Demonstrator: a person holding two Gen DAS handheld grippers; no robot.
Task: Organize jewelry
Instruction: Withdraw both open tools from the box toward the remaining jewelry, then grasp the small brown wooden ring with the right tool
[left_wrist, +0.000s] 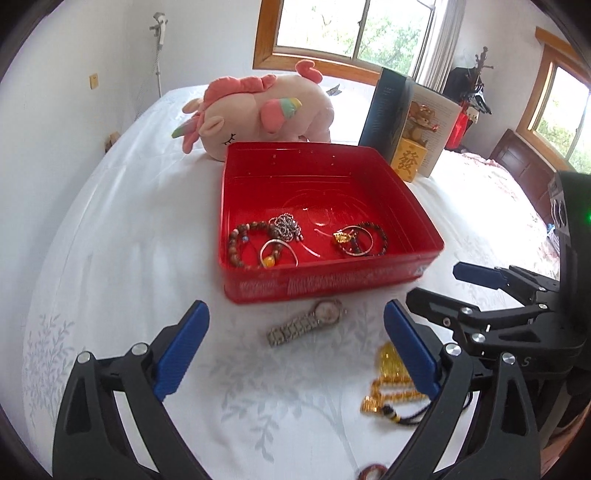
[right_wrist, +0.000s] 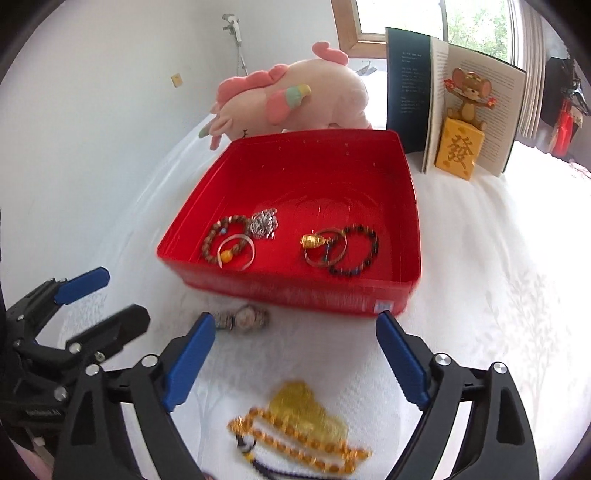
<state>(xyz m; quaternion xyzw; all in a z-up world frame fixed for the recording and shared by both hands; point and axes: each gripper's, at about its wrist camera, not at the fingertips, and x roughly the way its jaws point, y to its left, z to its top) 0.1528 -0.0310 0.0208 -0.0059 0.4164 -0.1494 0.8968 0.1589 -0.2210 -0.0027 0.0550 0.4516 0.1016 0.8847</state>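
Observation:
A red box (left_wrist: 332, 282) (right_wrist: 295, 291) sits on the white cloth and holds several bracelets (left_wrist: 255, 243) (right_wrist: 354, 251) and a silver chain (left_wrist: 286, 225). A silver watch (left_wrist: 306, 323) (right_wrist: 242, 317) lies on the cloth just in front of the box. A gold bead necklace with a gold pendant (left_wrist: 391, 384) (right_wrist: 303, 428) lies nearer. My left gripper (left_wrist: 295, 343) is open and empty, with the watch between its fingers. My right gripper (right_wrist: 295, 354) is open and empty above the gold necklace; it also shows in the left wrist view (left_wrist: 436, 284).
A pink plush unicorn (left_wrist: 258, 110) lies behind the box. An open book (right_wrist: 469, 107) stands at the back right with a mouse figurine on a gold block (right_wrist: 460, 147). A red bead bracelet (left_wrist: 373, 470) lies at the near edge.

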